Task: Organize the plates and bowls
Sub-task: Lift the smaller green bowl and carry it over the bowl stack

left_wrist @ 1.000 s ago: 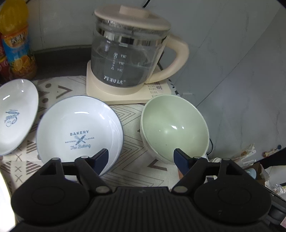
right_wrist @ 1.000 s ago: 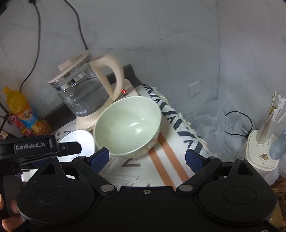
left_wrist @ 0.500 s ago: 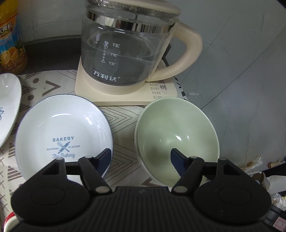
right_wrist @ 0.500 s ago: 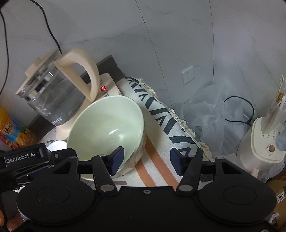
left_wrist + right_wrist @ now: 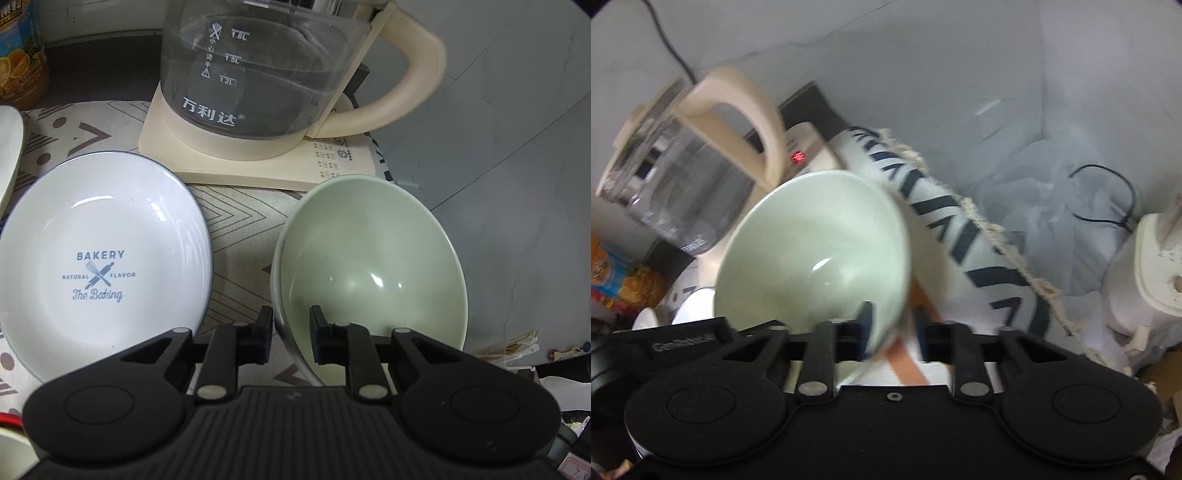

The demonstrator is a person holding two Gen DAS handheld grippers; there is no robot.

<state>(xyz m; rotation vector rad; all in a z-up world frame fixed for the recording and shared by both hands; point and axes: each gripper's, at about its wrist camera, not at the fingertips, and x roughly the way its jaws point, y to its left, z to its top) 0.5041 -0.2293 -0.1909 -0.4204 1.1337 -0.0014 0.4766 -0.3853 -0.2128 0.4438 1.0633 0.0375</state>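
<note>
A pale green bowl point(image 5: 369, 266) stands on the patterned cloth point(image 5: 240, 229) in front of the kettle. My left gripper point(image 5: 291, 336) straddles its near left rim, one finger outside the wall and one inside, jaws closing onto it. In the right wrist view the same bowl point(image 5: 812, 251) looks blurred and tilted. My right gripper point(image 5: 894, 326) is closing on its near right rim. A white plate point(image 5: 99, 258) printed "BAKERY" lies left of the bowl. A second white plate point(image 5: 9, 147) shows at the far left edge.
A glass kettle point(image 5: 258, 74) on a cream base stands right behind the bowl. An orange drink bottle point(image 5: 18, 55) is at the back left. The cloth's fringed edge point(image 5: 997, 236) drops off on the right, with a white appliance point(image 5: 1156, 266) and a black cable point(image 5: 1108, 218) beyond.
Both grippers came down and forward to the green bowl. Their jaws went from wide apart to narrow around its rim. The bowl now looks tilted in the right wrist view.
</note>
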